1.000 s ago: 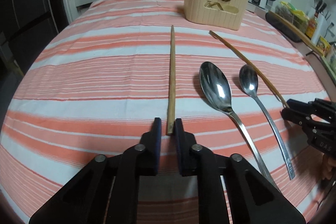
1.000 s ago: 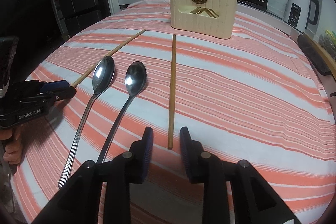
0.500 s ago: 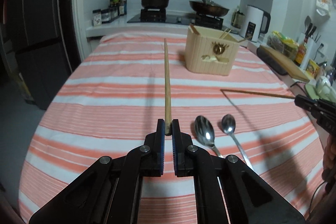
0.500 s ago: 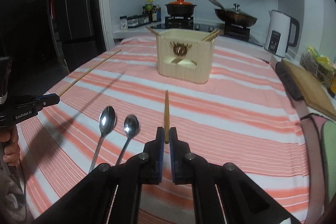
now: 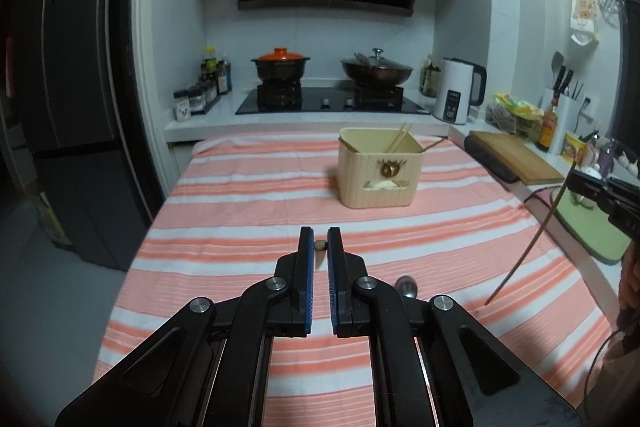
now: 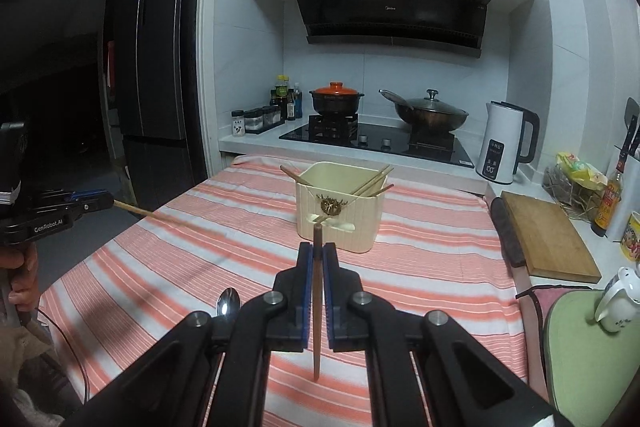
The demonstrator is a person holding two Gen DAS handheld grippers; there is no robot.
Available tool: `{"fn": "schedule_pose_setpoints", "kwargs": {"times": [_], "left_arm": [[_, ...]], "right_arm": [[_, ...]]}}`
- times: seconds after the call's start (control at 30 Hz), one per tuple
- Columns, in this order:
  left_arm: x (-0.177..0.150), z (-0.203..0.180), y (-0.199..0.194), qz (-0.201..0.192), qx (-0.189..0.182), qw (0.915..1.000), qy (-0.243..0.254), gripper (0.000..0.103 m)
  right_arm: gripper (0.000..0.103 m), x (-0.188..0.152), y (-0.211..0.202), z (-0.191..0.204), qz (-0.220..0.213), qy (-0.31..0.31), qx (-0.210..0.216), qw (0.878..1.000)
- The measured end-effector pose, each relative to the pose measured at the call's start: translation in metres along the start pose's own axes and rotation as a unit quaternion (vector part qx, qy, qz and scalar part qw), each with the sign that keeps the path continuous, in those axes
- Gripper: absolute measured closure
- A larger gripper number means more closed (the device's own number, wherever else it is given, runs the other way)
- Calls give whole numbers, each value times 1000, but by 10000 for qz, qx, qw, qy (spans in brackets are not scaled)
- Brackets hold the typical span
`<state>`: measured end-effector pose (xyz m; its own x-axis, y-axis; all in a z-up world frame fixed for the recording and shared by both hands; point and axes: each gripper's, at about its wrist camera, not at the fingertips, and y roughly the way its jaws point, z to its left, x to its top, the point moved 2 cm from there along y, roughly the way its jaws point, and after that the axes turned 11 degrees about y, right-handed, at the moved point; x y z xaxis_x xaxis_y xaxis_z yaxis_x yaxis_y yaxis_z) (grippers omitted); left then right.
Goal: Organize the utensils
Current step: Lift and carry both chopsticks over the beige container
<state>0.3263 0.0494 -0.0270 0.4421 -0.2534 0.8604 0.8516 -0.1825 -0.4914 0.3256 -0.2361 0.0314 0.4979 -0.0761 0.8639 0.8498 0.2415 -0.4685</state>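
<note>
Right now each gripper is clamped on one wooden chopstick, both lifted clear of the striped tablecloth (image 5: 240,203). Nearest, the left gripper (image 5: 320,247) pinches its chopstick (image 5: 320,245) so that from its own camera only the round butt end shows between the blue pads; from the right wrist view the same stick (image 6: 160,215) slants out toward the middle of the table. The right gripper (image 6: 318,255) grips the other chopstick (image 6: 317,307) partway along its length, the stick tilted with one end hanging down toward the cloth and the other poking up past the pads.

Just beyond the fingers, the bowl of a steel spoon (image 6: 227,301) peeks out on the cloth; whether a second lies beside it I cannot tell, since the gripper bodies cover that patch.

Farther off, toward the far middle of the table, stands the cream utensil holder (image 6: 340,223) with several chopsticks already leaning inside. Behind it run the stove, a clay pot and a white kettle (image 6: 502,143).

These sticks look light, stiff and smooth, so they would likely pivot in a pinch; a hold near the thick end, with the thin tip led into the holder, seems the safest way. The spoons should be heavier and slicker, best taken by the handle.
</note>
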Motion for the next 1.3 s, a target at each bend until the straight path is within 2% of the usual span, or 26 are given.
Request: {"fn": "schedule_pose_setpoints", "kwargs": {"times": [0.27,0.63,0.77,0.93,1.03,1.13,1.3], "left_arm": [[9,2,-7,-72,-73,9999,-94,99],[39,-1,-12,-53,-484,9983,-313,99],[63,1,-9,-134,-671,9970,-362,99],[108,2,1,-428,-799,9951,-407,99],[140,1,16,-596,-834,9938,-423,99],[169,-4,36,-807,-670,9938,-373,99],[191,-9,89,-858,-684,9928,-485,99]], "right_arm": [[98,10,-17,1,-166,74,122,9998],[98,29,-17,-8,-291,293,163,9990],[98,42,-8,-11,-302,294,166,9990],[98,74,11,-13,-477,317,191,9982],[98,99,27,-11,-736,237,120,9969],[98,125,44,-10,-1071,214,55,9940],[98,161,80,-14,-1628,323,23,9861]]}}
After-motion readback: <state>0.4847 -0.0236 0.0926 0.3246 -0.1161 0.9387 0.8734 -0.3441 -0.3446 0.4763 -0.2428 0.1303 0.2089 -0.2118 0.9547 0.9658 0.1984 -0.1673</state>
